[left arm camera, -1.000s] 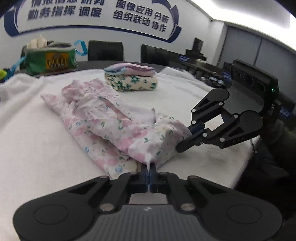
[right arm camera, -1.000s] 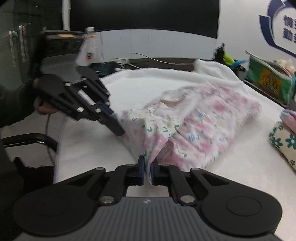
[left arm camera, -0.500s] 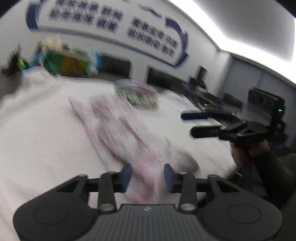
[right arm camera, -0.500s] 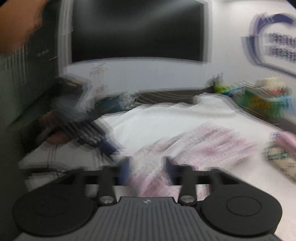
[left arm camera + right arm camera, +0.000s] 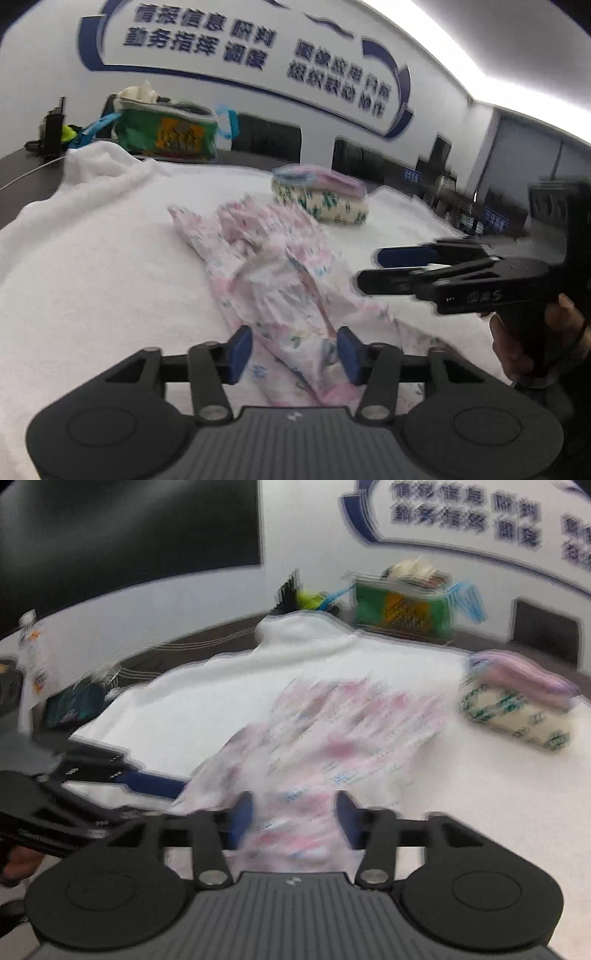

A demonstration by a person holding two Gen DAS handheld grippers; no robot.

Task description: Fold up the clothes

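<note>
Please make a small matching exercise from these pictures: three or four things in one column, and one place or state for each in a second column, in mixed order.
Things
1. left tool
2. pink floral garment
3. folded stack
4. green bag

Places or states
A. at the far edge, beyond the white cloth
B. open, holding nothing
C. lying loose and crumpled on the white cloth
D. already folded, beyond the garment

Pairs: 1-B, 2-C, 3-D, 4-A

Pink floral garment (image 5: 273, 273) lies crumpled in a long, loosely folded strip on the white-covered worktop (image 5: 92, 280).
</note>
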